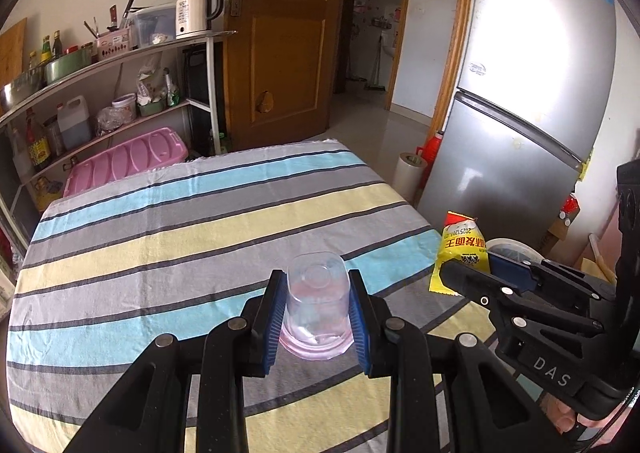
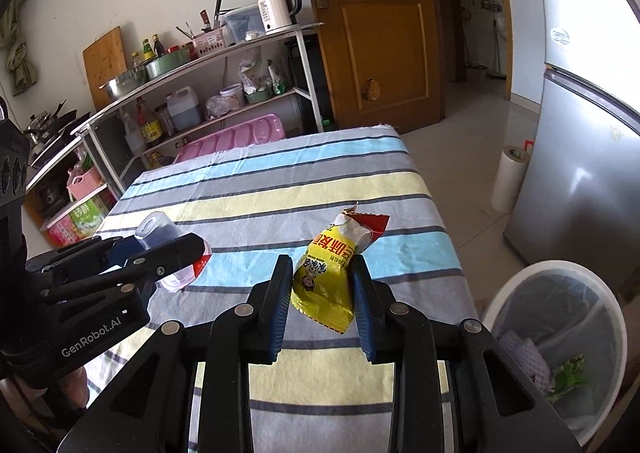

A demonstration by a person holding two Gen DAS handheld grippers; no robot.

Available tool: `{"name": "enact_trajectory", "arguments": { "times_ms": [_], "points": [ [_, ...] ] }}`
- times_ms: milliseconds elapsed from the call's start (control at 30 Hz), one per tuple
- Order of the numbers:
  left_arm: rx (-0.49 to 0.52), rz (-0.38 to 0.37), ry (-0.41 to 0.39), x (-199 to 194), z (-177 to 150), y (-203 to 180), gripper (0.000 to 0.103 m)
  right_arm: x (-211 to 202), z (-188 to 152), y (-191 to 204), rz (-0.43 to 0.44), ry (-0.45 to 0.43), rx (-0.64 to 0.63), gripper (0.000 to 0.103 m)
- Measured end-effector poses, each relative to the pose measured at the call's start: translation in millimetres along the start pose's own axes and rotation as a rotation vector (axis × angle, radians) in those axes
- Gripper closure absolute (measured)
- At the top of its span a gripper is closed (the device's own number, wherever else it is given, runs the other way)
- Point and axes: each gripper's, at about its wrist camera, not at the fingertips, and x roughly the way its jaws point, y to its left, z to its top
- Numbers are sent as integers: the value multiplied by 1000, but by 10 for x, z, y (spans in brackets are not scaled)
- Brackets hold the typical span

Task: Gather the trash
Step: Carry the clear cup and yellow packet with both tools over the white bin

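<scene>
Striped cloth covers worktop (image 1: 160,237), bare but for grippers. Right wrist view alone shows white trash bin (image 2: 560,353) on floor just past worktop's right edge, scraps inside. Left gripper (image 1: 316,313) clamped on clear plastic cup (image 1: 316,293), above cloth. Right gripper (image 2: 320,305) clamped on yellow snack packet (image 2: 328,277), near bin-side edge.
</scene>
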Motion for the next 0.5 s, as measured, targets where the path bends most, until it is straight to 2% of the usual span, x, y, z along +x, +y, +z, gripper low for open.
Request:
{"name": "enact_trajectory", "arguments": {
  "times_ms": [367, 500],
  "points": [
    [113, -122, 7, 158, 63, -892, 72, -529, -178, -783, -142, -43, 92, 77],
    [145, -162, 18, 219, 50, -1173, 72, -651, -253, -993, -174, -40, 123, 88]
  ]
}}
